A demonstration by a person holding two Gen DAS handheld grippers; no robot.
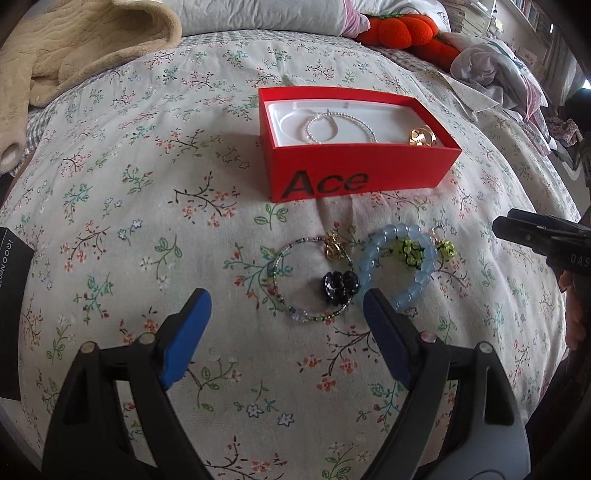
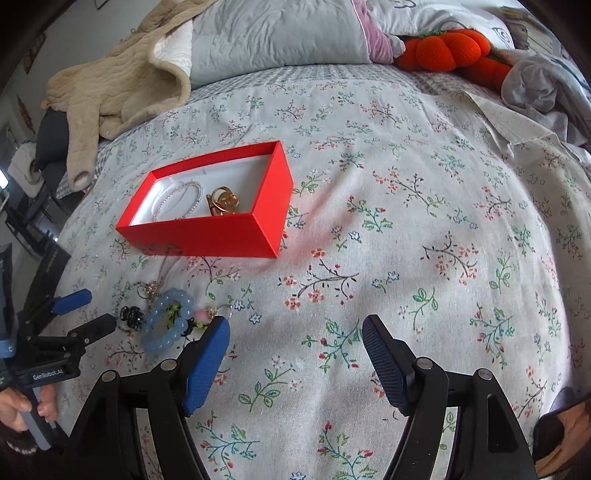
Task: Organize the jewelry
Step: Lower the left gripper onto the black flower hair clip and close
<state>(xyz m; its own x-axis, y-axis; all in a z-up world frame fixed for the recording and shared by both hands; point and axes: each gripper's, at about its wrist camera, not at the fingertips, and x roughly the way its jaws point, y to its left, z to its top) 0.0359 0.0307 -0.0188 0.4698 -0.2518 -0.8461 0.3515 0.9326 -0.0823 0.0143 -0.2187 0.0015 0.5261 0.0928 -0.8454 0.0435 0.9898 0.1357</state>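
A red open box (image 1: 332,173) marked "Ace" sits on the floral bedspread and holds pearl bracelets (image 1: 321,127) and a gold piece (image 1: 423,136). In front of it lie a thin beaded bracelet (image 1: 284,295) with a gold charm, a black flower clip (image 1: 341,282), a pale blue bead bracelet (image 1: 399,266) and green flower earrings (image 1: 447,249). My left gripper (image 1: 288,299) is open just short of the thin bracelet, holding nothing. My right gripper (image 2: 295,325) is open over bare bedspread, to the right of the blue bracelet (image 2: 168,325) and the box (image 2: 207,236).
A beige fleece blanket (image 2: 110,85), grey pillows (image 2: 273,33) and an orange plush toy (image 2: 447,48) lie at the head of the bed. Crumpled clothes (image 1: 491,66) sit at the far right. A black packet (image 1: 11,258) lies at the left edge. A hand (image 2: 22,406) holds the left gripper (image 2: 94,312).
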